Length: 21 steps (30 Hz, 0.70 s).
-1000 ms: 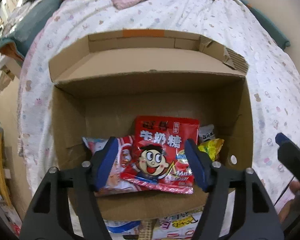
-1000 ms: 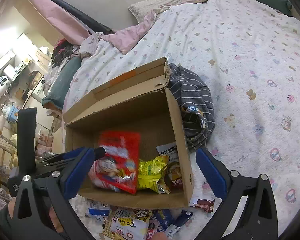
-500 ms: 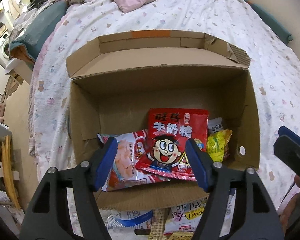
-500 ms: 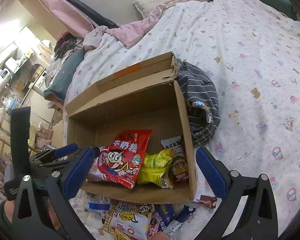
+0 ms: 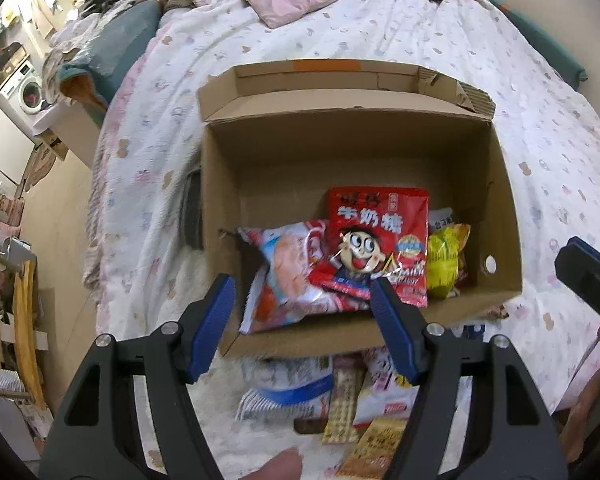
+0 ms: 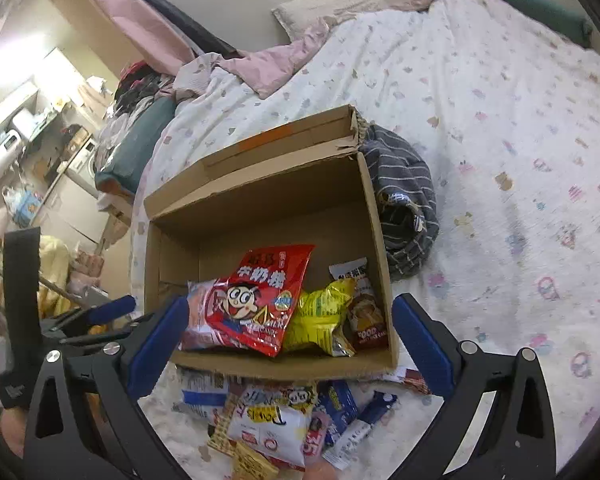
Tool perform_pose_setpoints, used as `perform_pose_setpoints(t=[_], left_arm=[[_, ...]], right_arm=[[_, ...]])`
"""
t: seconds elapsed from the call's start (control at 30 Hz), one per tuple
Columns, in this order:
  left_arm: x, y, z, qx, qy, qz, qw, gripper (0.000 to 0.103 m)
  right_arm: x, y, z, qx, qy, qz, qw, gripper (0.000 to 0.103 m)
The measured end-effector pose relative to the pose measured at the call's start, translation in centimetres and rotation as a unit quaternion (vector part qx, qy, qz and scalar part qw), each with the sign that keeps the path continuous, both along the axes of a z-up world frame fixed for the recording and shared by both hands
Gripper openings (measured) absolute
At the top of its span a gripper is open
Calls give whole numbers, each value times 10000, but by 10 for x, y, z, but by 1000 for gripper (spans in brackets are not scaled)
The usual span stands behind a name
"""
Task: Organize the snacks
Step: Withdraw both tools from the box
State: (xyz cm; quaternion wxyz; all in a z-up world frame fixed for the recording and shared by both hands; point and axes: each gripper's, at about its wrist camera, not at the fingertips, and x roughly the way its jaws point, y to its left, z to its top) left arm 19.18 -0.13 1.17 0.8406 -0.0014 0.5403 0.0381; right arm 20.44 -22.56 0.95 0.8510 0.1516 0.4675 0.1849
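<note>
Snacks are lying in the cardboard box (image 5: 352, 144): red candy bag (image 5: 376, 240) now released, resting flat. Left gripper (image 5: 302, 330), pulling back, and right gripper (image 6: 290, 346) are both gaping empty.

Loose snack pile (image 6: 284, 424) cut by bottom edge; pink packet (image 5: 288, 276) partly under red candy bag (image 5: 376, 240).

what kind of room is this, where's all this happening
Most likely a bedroom in a lived-in home. The cardboard box sits on a bed with a patterned quilt, a pillow lies at its head, and a washing machine stands off to the side.
</note>
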Motion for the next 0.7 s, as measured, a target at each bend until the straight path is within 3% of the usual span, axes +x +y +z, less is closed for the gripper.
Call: perform_pose_setpoints(t=[0.1, 0.17, 0.33, 0.5, 0.7], left_arm=[[-17, 4, 2, 65, -105, -61, 9999, 72], [-28, 5, 2, 64, -196, -109, 9997, 88], [-62, 21, 12, -40, -634, 4, 9980, 102], [-95, 36, 17, -184, -1251, -174, 9918, 103], [-120, 54, 0, -274, -871, 59, 9958, 103]], right_arm=[[-14, -1, 2, -27, 2, -5, 10000, 103], [-25, 0, 5, -88, -3, -25, 10000, 103], [-53, 4, 9, -119, -57, -32, 9999, 103], [-81, 3, 3, -68, -9, -119, 9999, 103], [-107, 5, 3, -209, -151, -327, 9991, 103]])
